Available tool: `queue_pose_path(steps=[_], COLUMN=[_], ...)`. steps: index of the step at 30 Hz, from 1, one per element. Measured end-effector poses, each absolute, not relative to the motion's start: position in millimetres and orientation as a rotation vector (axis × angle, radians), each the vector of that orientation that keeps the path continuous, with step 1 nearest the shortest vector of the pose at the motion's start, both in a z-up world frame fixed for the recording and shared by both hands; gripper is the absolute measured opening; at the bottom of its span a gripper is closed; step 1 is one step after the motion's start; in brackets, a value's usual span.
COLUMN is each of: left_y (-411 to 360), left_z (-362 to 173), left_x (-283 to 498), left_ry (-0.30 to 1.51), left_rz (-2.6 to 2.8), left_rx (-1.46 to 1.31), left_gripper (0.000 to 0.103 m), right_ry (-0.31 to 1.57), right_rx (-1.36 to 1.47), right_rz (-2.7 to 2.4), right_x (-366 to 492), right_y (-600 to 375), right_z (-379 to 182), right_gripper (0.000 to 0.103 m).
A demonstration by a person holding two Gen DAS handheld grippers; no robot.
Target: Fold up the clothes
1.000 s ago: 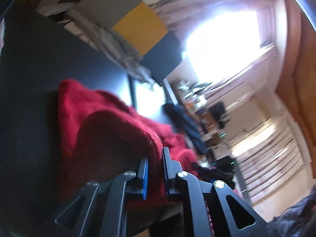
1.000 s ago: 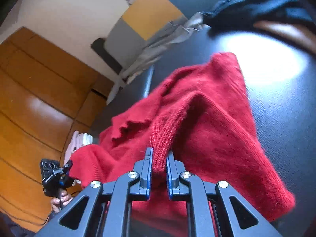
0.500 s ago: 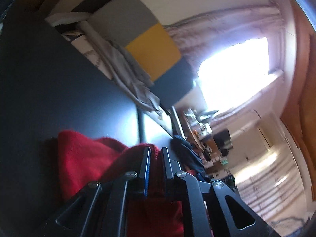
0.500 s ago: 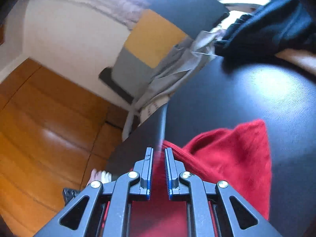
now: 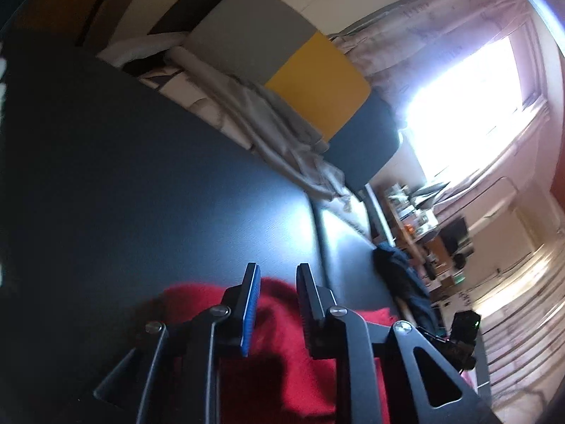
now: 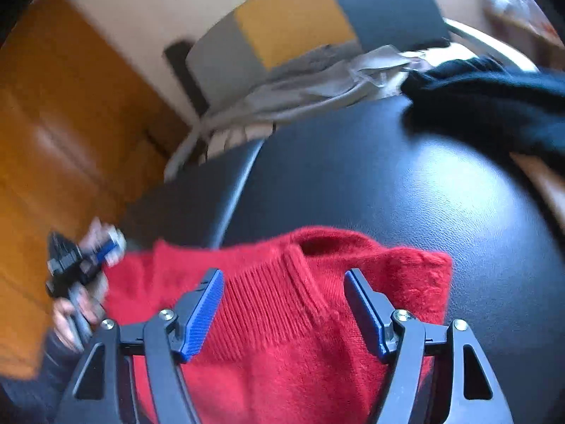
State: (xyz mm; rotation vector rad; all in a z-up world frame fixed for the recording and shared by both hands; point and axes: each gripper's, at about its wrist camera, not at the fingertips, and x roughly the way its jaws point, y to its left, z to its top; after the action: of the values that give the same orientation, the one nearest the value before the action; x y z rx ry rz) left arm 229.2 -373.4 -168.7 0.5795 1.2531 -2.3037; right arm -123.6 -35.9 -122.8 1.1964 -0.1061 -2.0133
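Note:
A red knitted sweater (image 6: 282,335) lies folded on the black table (image 6: 406,183), its ribbed band facing me in the right wrist view. My right gripper (image 6: 284,277) hovers just over that band. Its jaws are opening, stand wide apart, and no pad touches the fabric. In the left wrist view the sweater (image 5: 282,371) fills the bottom of the frame. My left gripper (image 5: 277,284) sits over its far edge. Its jaws are opening with a narrow gap, and the fabric shows under the gap, not pinched. A hand holds the left gripper (image 6: 70,275) at the sweater's left end.
A dark navy garment (image 6: 494,106) lies at the table's far right, also seen as a dark heap (image 5: 399,272). A chair with grey, yellow and dark panels (image 5: 310,70) stands behind the table, a grey cloth (image 5: 268,123) draped over it. Wooden panelling (image 6: 53,123) lines the left.
Both grippers held a raised fold of the sweater shut between their pads. They carried it across and down, and now both jaws have parted and the sweater lies flat on the table.

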Motion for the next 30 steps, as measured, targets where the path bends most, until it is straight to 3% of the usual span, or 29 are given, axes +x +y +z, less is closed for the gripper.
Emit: queue_pose_path(steps=[1, 2, 3, 8, 13, 19, 25, 30], left_y=[-371, -368, -365, -348, -332, -315, -308, -318], left_z=[-174, -181, -185, -195, -193, -180, -166, -167], left_x=[234, 239, 243, 260, 269, 278, 286, 266], left_ry=[1.257, 1.263, 1.267, 1.249, 1.178, 1.054, 0.873, 0.787], left_rz=[-2.286, -2.266, -2.258, -2.238, -2.237, -2.278, -2.315, -2.354], left_rx=[0.603, 0.626, 0.637, 0.677, 0.712, 0.753, 0.780, 0.872], left_gripper=[0.021, 0.021, 0.021, 0.021, 0.021, 0.021, 0.022, 0.025], right_ry=[-0.011, 0.087, 0.187, 0.434, 0.500, 0.419, 0.172, 0.104], right_rx=[1.211, 1.223, 1.231, 1.101, 1.039, 1.053, 1.272, 1.271], right_rz=[-2.031, -2.050, -2.068, -2.175, -2.241, -2.389, -2.418, -2.429], right_x=[-121, -117, -113, -81, -67, -82, -107, -105], right_y=[-44, -52, -60, -77, -75, -64, -38, -34], right_z=[-125, -127, -129, -111, -100, -90, -136, -148], right_gripper=[0.063, 0.028, 0.008, 0.009, 0.009, 0.009, 0.009, 0.010])
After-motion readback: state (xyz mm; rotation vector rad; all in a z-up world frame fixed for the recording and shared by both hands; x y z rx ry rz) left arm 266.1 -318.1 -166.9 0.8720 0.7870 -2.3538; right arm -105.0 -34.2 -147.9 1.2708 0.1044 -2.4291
